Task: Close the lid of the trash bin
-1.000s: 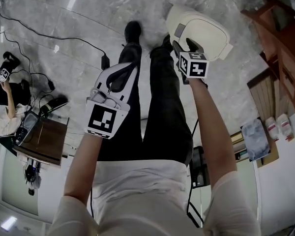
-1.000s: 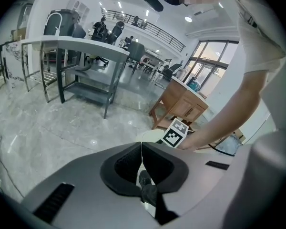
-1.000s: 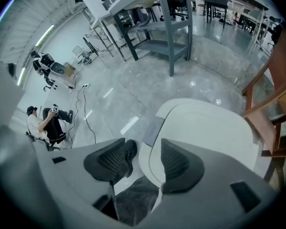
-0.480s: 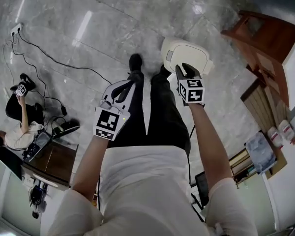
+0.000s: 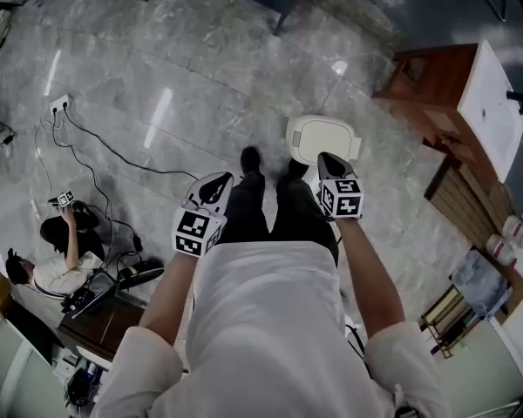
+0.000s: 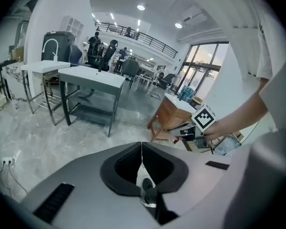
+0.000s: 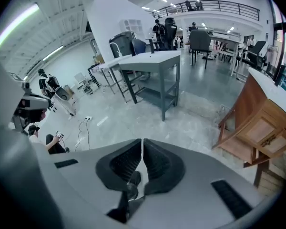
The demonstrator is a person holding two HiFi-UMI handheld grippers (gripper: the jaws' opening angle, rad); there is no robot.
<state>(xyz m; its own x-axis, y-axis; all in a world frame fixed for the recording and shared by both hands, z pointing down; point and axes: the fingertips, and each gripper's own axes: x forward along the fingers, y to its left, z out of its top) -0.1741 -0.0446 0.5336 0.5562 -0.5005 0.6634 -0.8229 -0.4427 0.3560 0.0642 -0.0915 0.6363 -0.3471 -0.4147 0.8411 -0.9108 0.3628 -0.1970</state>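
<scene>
Head view: wooden cabinet (image 5: pixel 431 90) near trash bin (image 5: pixel 322 138)

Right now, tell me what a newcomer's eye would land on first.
The white bin stands on the floor just past the person's shoes, and it looks closed. Nearer the camera, two claws with square markers point down. The left claw is shut and empty, and the right claw has just closed on nothing. A wooden cabinet stands at the right.

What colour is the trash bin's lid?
The trash bin lid is cream white, clearest in the head view.
</scene>
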